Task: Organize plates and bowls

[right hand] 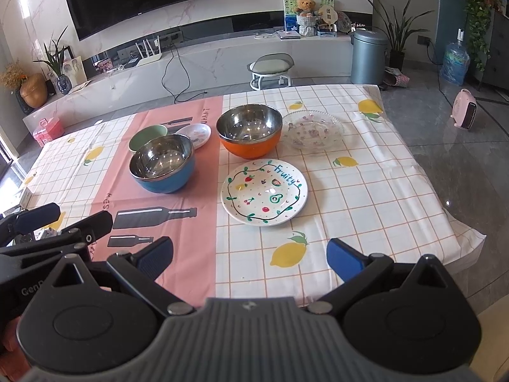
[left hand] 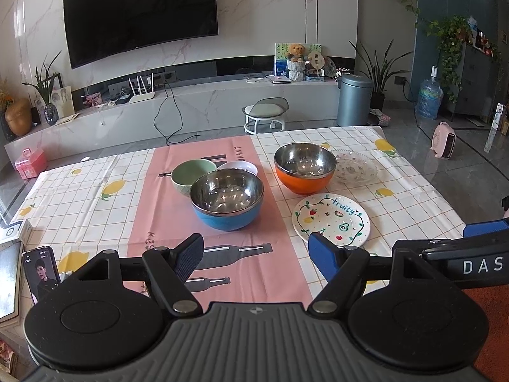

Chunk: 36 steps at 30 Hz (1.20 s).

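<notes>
Three bowls are sitting on the table: a blue steel-lined bowl (right hand: 162, 167) at centre left of the right wrist frame, an orange steel-lined bowl (right hand: 249, 135) just above centre, and a green bowl (right hand: 147, 137) peeking out behind the blue one. Three plates are lying there too: a fruit-painted plate (right hand: 264, 192) at the centre, a clear glass plate (right hand: 313, 130) at upper right of centre, and a small white plate (right hand: 195, 134) beside the green bowl. Two grippers are showing, both empty and spread: the right gripper (right hand: 249, 256) at the bottom and the left gripper (left hand: 256, 254).
</notes>
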Each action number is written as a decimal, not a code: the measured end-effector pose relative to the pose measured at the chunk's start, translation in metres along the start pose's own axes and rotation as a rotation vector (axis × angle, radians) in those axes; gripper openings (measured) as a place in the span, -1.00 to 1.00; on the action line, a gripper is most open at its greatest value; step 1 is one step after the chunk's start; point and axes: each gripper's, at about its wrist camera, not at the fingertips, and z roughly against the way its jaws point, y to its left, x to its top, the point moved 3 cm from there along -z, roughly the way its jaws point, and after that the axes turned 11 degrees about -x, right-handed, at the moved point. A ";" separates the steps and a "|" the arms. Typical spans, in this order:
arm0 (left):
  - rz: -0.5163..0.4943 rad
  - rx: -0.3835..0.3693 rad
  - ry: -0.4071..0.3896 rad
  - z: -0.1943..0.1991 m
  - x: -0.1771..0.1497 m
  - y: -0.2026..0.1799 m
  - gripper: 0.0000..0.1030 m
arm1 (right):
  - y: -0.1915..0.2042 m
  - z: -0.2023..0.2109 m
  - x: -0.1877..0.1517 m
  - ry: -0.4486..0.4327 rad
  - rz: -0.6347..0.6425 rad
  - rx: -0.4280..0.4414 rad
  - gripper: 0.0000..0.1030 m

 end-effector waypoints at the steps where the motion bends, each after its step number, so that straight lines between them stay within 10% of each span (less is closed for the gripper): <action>1: 0.000 -0.001 0.001 0.000 -0.001 0.000 0.71 | 0.000 0.000 0.000 0.000 0.000 0.000 0.95; 36: 0.011 -0.005 0.021 -0.003 -0.005 0.000 0.71 | 0.002 -0.003 -0.001 0.026 0.010 0.004 0.95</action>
